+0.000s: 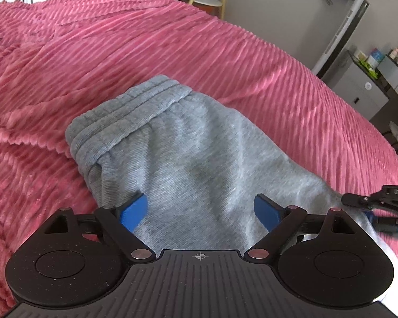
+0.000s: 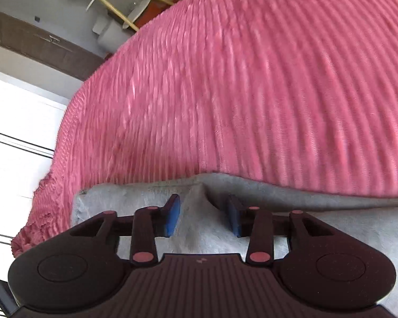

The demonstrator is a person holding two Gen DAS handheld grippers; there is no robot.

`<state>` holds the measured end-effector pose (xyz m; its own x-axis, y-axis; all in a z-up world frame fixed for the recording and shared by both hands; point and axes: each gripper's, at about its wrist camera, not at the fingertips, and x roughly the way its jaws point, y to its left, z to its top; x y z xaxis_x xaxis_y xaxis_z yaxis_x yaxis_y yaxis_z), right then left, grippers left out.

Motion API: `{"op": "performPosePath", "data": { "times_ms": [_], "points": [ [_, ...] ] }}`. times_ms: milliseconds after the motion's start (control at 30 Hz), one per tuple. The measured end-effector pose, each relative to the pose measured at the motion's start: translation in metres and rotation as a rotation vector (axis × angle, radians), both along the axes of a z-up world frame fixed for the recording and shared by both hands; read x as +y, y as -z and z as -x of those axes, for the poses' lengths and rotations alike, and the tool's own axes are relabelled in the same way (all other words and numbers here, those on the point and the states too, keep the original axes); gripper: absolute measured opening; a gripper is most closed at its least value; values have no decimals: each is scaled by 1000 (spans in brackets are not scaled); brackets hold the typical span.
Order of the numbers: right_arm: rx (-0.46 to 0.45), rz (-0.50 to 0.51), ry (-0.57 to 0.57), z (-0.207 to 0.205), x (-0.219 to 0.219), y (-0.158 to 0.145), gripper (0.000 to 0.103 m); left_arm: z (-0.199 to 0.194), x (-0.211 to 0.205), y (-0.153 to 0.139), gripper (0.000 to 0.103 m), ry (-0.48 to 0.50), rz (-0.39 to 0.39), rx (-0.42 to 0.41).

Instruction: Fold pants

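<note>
A pink ribbed bedspread (image 1: pixel 172 53) covers the whole bed, and the grey sweatpants (image 1: pixel 188 153) lie on it near the front edge, their long axis running from the elastic waistband (image 1: pixel 124 111) at the far left end towards the near right, where the legs pass under the tools and are cut off from sight. The left gripper (image 1: pixel 200 208) hangs over the seat of the pants with its blue fingers spread wide and nothing pinched. The right gripper (image 2: pixel 204 213), blurred in its own view, shows a raised grey fold between its narrowed pads, though whether they press it is hard to make out.
</note>
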<state>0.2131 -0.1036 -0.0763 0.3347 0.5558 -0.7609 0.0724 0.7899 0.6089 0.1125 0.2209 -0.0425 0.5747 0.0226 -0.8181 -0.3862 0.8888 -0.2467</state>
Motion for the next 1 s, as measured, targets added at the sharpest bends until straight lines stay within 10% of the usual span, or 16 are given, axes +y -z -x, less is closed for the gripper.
{"op": "performPosePath", "data": {
  "times_ms": [233,533,667,767,1000],
  "points": [
    [-317,235,222,6,-17,-48,10,-4,-3,2,92,-20,-56,-16],
    [-170,267,-9,150,-52,-27,31,-5,-38,6,94,55,-248,-74],
    [-175,367,123,195,-114,-29,31,-8,-55,9,94,85,-323,-80],
    [-191,515,294,226,-158,-57,67,-2,-71,8,94,127,-366,-96],
    [-305,643,537,319,-262,-107,97,16,-102,1,95,218,-380,-65]
  ]
}}
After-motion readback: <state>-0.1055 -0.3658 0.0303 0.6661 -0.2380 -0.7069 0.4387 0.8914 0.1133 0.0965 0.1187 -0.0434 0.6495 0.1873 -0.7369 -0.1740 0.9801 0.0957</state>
